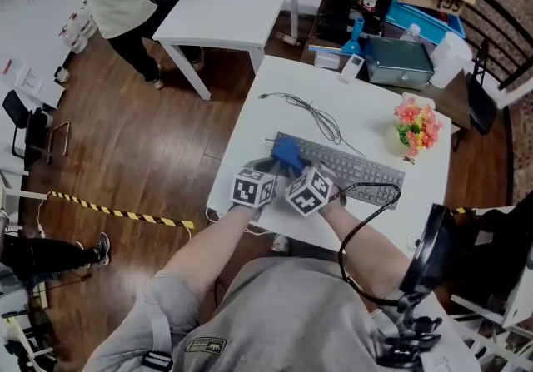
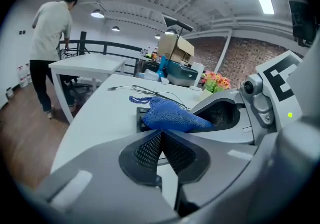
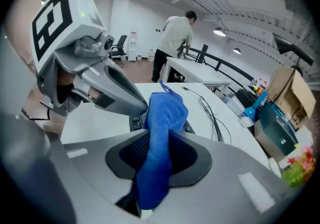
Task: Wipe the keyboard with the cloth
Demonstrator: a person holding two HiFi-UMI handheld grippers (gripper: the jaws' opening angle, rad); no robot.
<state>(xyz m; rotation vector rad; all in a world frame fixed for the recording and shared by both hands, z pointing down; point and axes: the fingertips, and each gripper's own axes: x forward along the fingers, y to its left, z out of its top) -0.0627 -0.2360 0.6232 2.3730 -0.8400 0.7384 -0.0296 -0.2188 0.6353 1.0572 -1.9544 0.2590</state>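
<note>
The right hand-held gripper [image 3: 159, 143] pinches the blue cloth [image 3: 162, 118] at the left end of the keyboard [image 1: 358, 169] on the bench [image 1: 366, 104], the left hand-held gripper [image 2: 161, 138] closed empty alongside, so most keys look still unwiped.

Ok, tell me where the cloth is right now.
The blue cloth is clamped in the right gripper, at the keyboard's left end in the head view, with the shut left gripper close beside it.
</note>
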